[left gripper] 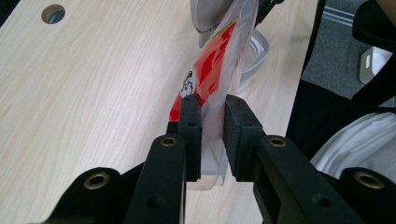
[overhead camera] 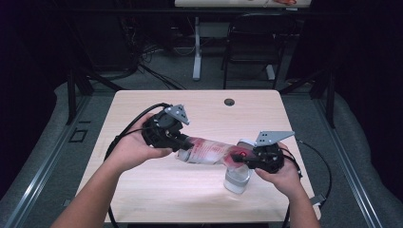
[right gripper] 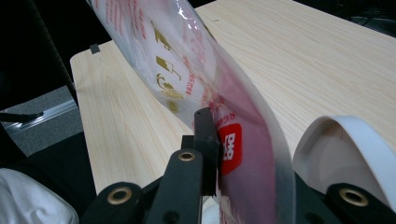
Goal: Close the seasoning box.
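Inspection at the light wooden table [overhead camera: 142,190]. A red-and-white printed plastic pouch [overhead camera: 209,152] is held clear of the tabletop, stretched between the two grippers over the table's near right part.

The left gripper [overhead camera: 183,141] clamps one end of the pouch; in the left gripper view its jaws press the film from both sides. The right gripper [overhead camera: 241,158] takes the other end: in the right gripper view one jaw lies flat against the film, the other is hidden behind the pouch, so the grip appears closed on it.

A clear plastic container [overhead camera: 237,179] stands on the table directly below the right gripper, with its white lid [right gripper: 355,140] hinged up just beside the pouch.

Edges: the container sits near the table's right and front edges. Open tabletop lies to the far side, up to the cable hole [overhead camera: 229,102], and to the left.

Markings: a red patch on the pouch reads "DHC" [right gripper: 230,144]; gold pictograms and small red print are not legible.
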`<state>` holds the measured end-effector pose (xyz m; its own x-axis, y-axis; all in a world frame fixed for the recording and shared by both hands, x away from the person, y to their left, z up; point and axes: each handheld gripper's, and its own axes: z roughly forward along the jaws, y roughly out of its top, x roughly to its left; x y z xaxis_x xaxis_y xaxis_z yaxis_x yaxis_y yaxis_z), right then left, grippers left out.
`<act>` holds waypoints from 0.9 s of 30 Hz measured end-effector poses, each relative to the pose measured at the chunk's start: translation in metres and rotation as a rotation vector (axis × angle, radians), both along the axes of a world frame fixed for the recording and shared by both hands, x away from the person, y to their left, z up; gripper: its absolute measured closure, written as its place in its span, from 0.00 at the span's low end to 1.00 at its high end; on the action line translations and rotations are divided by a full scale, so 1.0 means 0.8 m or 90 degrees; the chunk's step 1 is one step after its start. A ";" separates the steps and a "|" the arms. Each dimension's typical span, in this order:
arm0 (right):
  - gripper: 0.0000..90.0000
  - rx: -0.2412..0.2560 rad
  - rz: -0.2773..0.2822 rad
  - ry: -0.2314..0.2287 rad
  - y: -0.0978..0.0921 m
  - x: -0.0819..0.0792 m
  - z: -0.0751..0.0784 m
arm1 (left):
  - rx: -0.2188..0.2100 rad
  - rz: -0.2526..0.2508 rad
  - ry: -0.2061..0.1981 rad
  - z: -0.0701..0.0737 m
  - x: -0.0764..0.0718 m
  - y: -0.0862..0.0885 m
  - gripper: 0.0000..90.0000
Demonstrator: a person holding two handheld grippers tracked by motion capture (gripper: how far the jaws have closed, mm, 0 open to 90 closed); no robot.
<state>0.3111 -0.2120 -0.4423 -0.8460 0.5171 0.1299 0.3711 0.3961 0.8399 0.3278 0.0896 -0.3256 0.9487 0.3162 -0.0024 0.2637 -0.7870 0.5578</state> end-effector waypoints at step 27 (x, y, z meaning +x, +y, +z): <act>0.96 -0.003 -0.001 0.000 -0.001 0.000 0.000 | 0.004 -0.002 -0.002 0.002 0.000 -0.003 0.87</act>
